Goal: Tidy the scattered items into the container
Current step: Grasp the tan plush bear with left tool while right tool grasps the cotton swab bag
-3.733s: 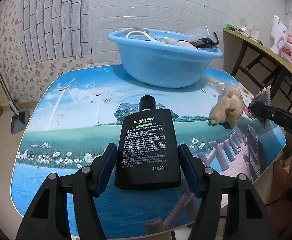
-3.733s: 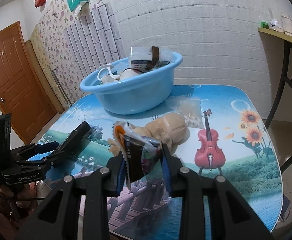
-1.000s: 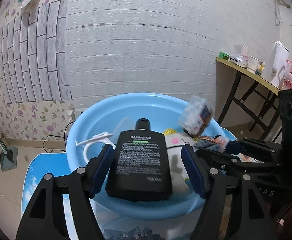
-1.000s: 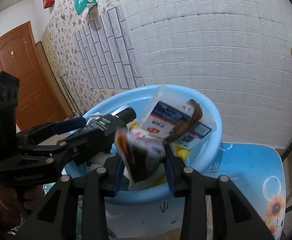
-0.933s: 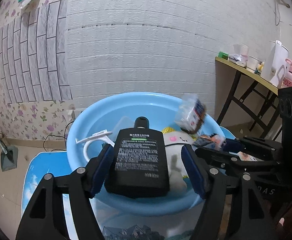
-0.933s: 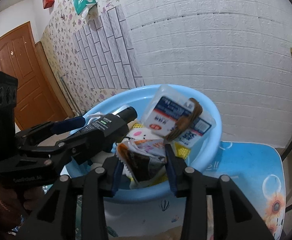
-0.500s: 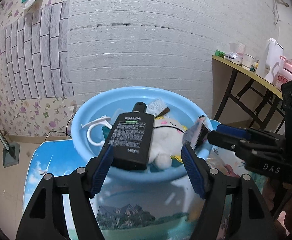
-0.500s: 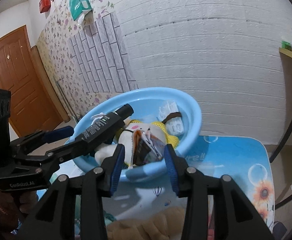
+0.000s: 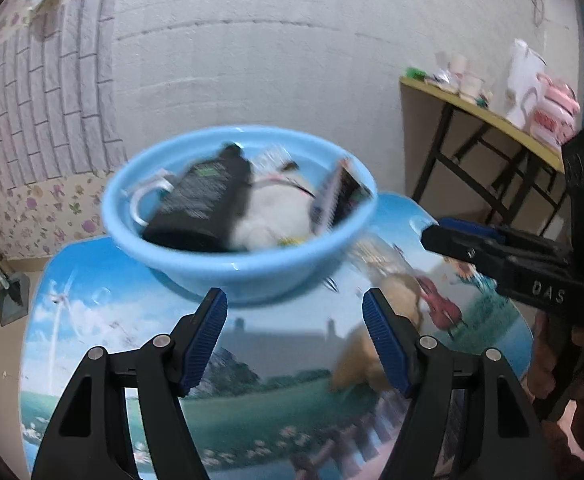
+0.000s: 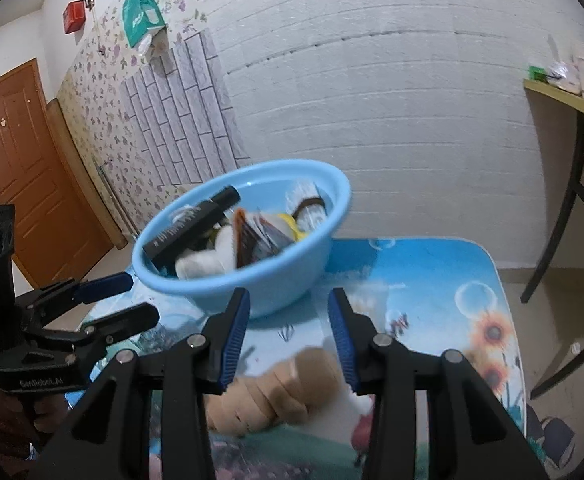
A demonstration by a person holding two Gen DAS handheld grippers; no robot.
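Note:
A light blue basin (image 9: 251,268) (image 10: 292,284) stands at the far side of the picture-printed table (image 9: 91,320). A black bottle (image 9: 199,204) (image 10: 189,230) leans inside it on a white plush (image 9: 271,216), beside a dark snack packet (image 9: 338,196) (image 10: 253,242). My left gripper (image 9: 295,310) is open and empty, short of the basin's near wall. My right gripper (image 10: 287,308) is open and empty too, also just short of the basin. A tan plush toy (image 10: 287,392) (image 9: 376,344) lies on the table under the right fingers. A clear bag (image 9: 376,252) lies next to the basin.
A white brick wall rises behind the table. A side table (image 9: 488,116) with cups and a pink item stands to the right. A wooden door (image 10: 19,168) is to the left. A person's hand (image 10: 3,424) holds the left gripper handle.
The bottle and the snack packet have left the jaws and now lie in the basin. Both grippers have pulled back toward me, so the basin looks farther away.

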